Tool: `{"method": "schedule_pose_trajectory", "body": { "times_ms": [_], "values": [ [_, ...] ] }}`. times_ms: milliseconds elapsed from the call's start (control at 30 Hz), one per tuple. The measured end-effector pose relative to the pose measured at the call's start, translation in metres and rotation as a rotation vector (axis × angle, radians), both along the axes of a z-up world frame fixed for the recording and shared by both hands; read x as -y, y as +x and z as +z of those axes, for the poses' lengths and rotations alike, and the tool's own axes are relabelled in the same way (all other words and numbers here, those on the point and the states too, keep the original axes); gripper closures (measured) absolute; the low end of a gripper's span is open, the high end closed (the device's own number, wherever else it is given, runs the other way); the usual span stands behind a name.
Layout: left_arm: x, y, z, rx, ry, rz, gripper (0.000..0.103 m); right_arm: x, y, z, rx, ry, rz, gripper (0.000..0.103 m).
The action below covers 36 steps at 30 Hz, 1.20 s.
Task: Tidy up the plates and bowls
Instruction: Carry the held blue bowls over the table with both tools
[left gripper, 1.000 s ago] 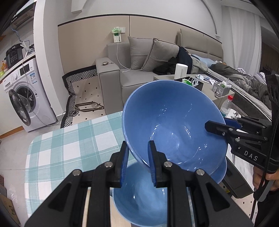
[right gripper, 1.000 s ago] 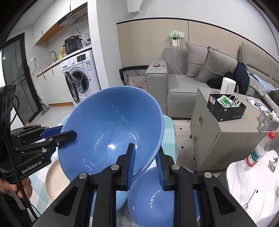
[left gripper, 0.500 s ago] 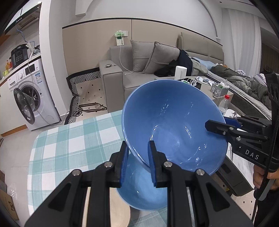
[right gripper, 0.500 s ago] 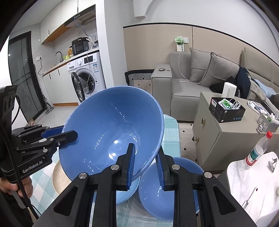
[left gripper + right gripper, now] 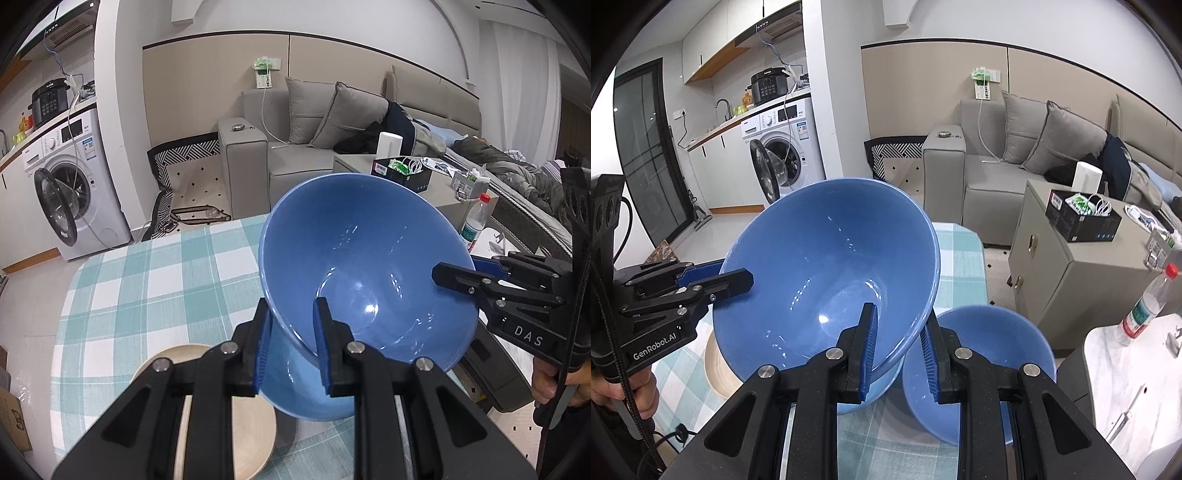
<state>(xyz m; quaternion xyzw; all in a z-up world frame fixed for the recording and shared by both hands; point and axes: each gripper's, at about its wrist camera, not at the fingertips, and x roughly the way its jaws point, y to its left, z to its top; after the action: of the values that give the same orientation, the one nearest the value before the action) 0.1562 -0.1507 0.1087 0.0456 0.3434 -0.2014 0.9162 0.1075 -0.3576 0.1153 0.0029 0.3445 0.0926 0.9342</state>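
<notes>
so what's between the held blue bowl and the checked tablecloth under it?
Another blue bowl sits directly beneath the held blue bowl, on the tablecloth. The right wrist view shows it best.

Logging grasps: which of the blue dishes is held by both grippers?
The large blue bowl, tilted in the air; left gripper and right gripper pinch its rim. The others sit on the table.

This was a small home, an open-plan flat. A grey sofa [image 5: 295,147] with cushions [image 5: 1060,136] stood at the far right wall. A front-loading washing machine [image 5: 70,192] sat under a kitchen counter at the far left, a pressure cooker [image 5: 768,86] on top. Near, a desk [image 5: 147,280] wore a teal checked tablecloth.
</notes>
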Motion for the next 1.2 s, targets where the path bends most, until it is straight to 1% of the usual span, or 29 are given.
{"method": "schedule_pose_trajectory", "body": {
  "times_ms": [233,333,433,700,1067,1200],
  "values": [
    [-0.003,-0.001,-0.016,-0.028,-0.002,-0.001,0.083,-0.003,0.0,-0.022,-0.04,-0.001,0.004,0.08],
    [-0.005,0.001,-0.022,-0.034,0.006,0.006,0.083,-0.006,0.002,-0.029,-0.051,-0.006,0.009,0.08],
    [-0.009,0.002,-0.028,-0.043,-0.003,0.01,0.083,-0.011,0.004,-0.034,-0.059,-0.012,0.014,0.08],
    [-0.015,0.011,-0.05,-0.078,-0.008,0.034,0.083,-0.02,0.018,-0.055,-0.104,-0.036,0.021,0.08],
    [-0.017,0.018,-0.068,-0.101,0.024,0.048,0.083,-0.025,0.033,-0.073,-0.14,-0.049,0.036,0.079],
    [-0.016,0.02,-0.076,-0.104,0.048,0.058,0.083,-0.03,0.033,-0.08,-0.15,-0.075,0.032,0.079]
  ]
}}
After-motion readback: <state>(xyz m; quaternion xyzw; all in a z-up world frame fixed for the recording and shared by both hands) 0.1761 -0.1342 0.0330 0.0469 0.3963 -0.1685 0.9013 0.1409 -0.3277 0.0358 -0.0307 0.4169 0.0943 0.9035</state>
